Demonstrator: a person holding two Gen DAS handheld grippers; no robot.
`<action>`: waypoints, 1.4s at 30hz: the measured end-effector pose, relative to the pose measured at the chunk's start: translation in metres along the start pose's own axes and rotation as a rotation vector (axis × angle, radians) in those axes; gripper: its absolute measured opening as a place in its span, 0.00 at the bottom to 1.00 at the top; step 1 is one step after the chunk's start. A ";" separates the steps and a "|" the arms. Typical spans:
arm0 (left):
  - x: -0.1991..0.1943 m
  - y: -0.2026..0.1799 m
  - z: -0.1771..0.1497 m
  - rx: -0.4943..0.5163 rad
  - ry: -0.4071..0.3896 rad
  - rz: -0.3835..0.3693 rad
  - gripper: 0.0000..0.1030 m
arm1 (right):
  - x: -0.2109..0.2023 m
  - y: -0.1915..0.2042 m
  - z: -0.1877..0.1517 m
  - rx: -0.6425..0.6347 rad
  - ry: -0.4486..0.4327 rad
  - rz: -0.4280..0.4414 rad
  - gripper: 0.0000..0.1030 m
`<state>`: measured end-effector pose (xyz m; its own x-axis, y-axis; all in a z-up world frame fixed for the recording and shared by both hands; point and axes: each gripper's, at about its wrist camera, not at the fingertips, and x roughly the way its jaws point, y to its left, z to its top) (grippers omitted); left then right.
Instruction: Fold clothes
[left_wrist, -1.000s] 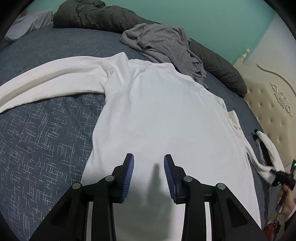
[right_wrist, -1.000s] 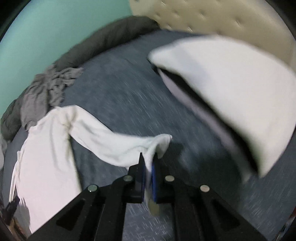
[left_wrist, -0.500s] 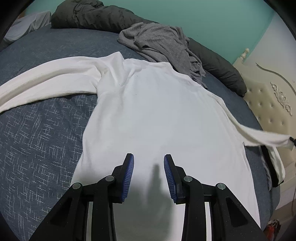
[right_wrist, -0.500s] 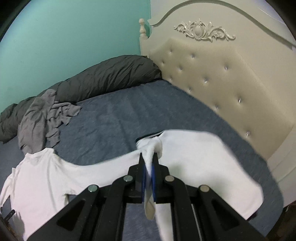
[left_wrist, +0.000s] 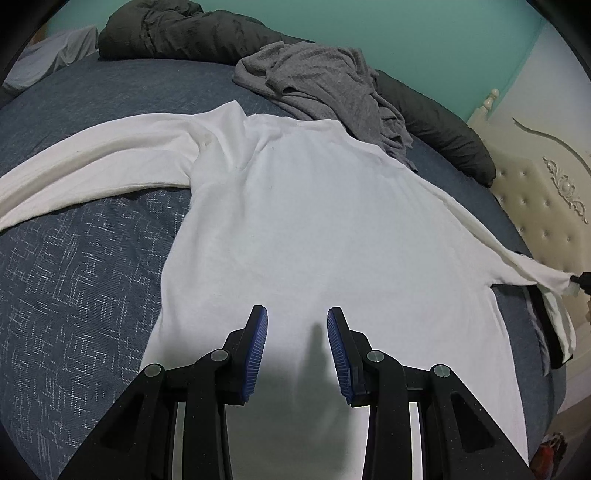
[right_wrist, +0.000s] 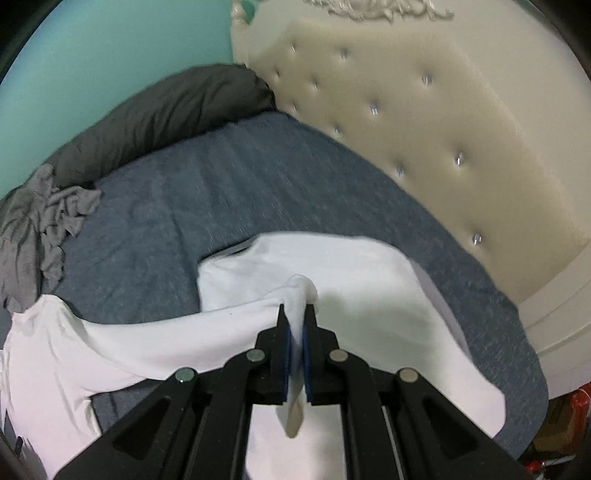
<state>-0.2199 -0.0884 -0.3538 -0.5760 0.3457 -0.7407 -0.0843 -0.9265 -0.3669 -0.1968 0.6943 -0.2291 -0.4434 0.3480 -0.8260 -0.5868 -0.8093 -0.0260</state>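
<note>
Room: a bedroom with a teal wall and a cream tufted headboard at the head of the bed.
Surface: a bed covered in a dark blue patterned bedspread; a long dark grey bolster or rolled duvet runs along the wall side.
White sweater: this is what I am folding. It lies flat on the bedspread, neck towards the wall, body spread directly under my left tool.
Its left sleeve: stretched out flat across the blue cover, reaching to the left edge of the left wrist view.
Its right sleeve: lifted off the bed and drawn out taut towards the headboard side, the cuff end caught in my right tool.
My left gripper: I hover it low over the lower half of the sweater body; the blue-padded fingers stand apart with nothing between them, and their shadow falls on the white cloth.
My right gripper: I have the pads pressed together on the cuff, a bunch of white fabric poking out past the tips and a tail hanging below.
White pillow: lies on the bed beneath my right tool, near the headboard.
Grey garment: crumpled in a heap by the bolster, just beyond the sweater's neck and overlapping its shoulder edge.
Pale cloth: a light grey piece at the far left corner; I cannot tell what it is.
</note>
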 end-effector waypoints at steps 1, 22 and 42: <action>0.001 0.000 0.000 0.002 0.002 0.002 0.36 | 0.008 -0.003 -0.003 0.015 0.014 0.005 0.05; 0.008 -0.015 -0.005 0.031 0.014 -0.015 0.38 | 0.000 0.011 -0.061 -0.187 -0.029 0.177 0.56; 0.006 -0.015 -0.004 0.028 0.004 -0.018 0.39 | 0.092 0.223 -0.109 -0.680 0.089 0.143 0.54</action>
<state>-0.2191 -0.0719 -0.3552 -0.5709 0.3631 -0.7363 -0.1177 -0.9238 -0.3643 -0.2942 0.4942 -0.3723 -0.4101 0.1993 -0.8900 0.0404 -0.9709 -0.2360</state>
